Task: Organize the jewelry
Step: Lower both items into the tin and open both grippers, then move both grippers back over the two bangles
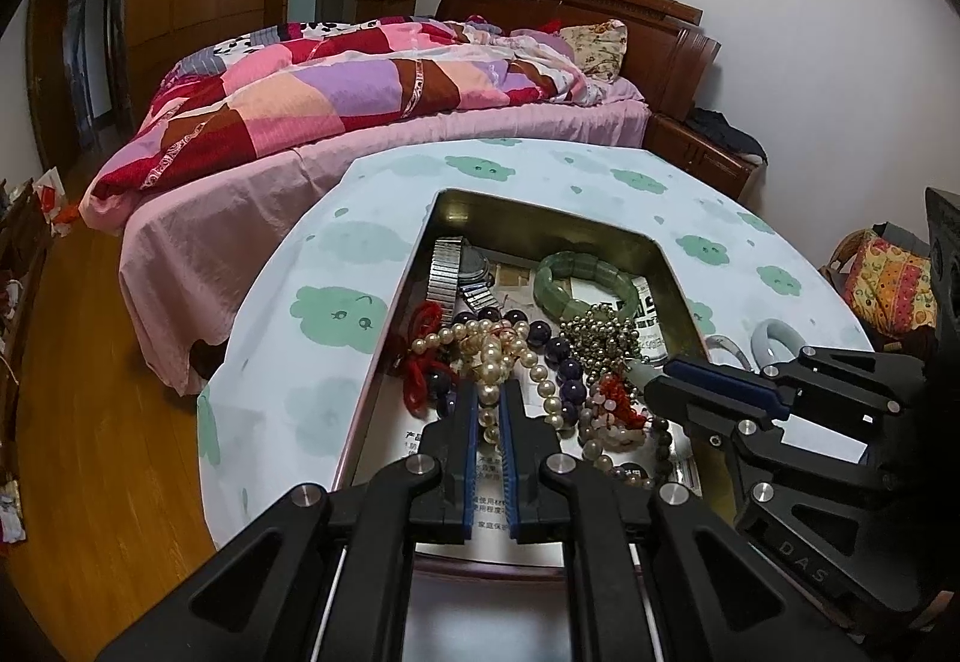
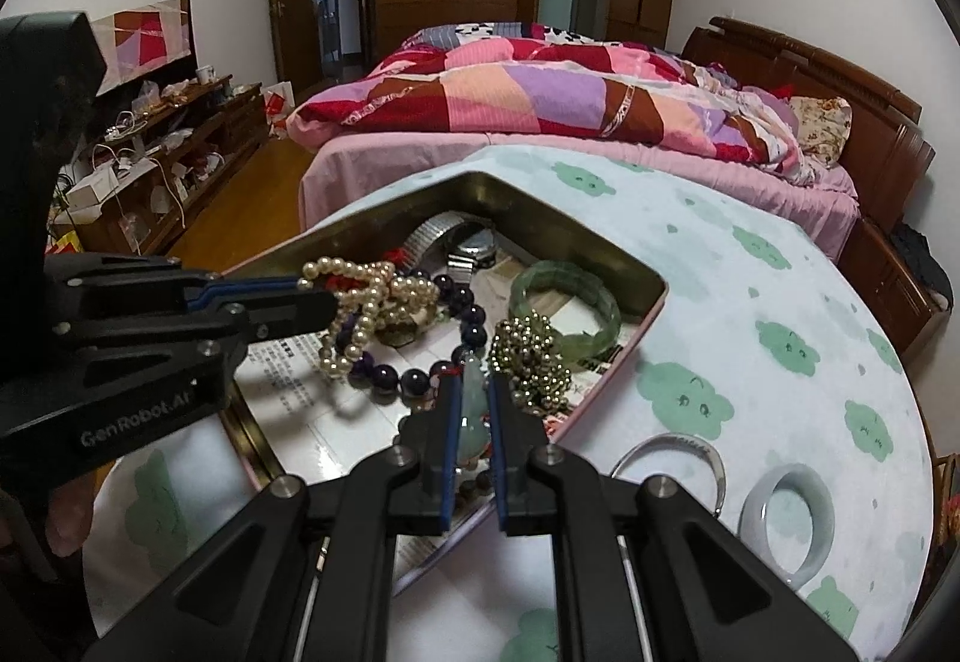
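An open metal tin (image 1: pixel 618 233) (image 2: pixel 576 236) on the table holds tangled jewelry: a pearl necklace (image 1: pixel 492 356) (image 2: pixel 360 302), dark purple beads (image 1: pixel 564 350) (image 2: pixel 420 380), a green jade bracelet (image 1: pixel 576 281) (image 2: pixel 564 314), a brass bead cluster (image 1: pixel 600 338) (image 2: pixel 528 356), a metal watch (image 1: pixel 456 266) (image 2: pixel 462 242) and red cord (image 1: pixel 420 362). My left gripper (image 1: pixel 489 392) (image 2: pixel 318 296) is shut on the pearl necklace. My right gripper (image 2: pixel 474 392) (image 1: pixel 645 380) is shut on a pale green jade pendant (image 2: pixel 471 404) (image 1: pixel 639 374) on a red cord.
A pale jade bangle (image 2: pixel 786 518) (image 1: pixel 774 341) and a thin silver bangle (image 2: pixel 678 452) (image 1: pixel 729 347) lie on the cloud-print tablecloth (image 2: pixel 750 332) (image 1: pixel 336 302) right of the tin. A bed (image 1: pixel 360 110) stands behind the table. A cluttered low cabinet (image 2: pixel 150 170) lines the left wall.
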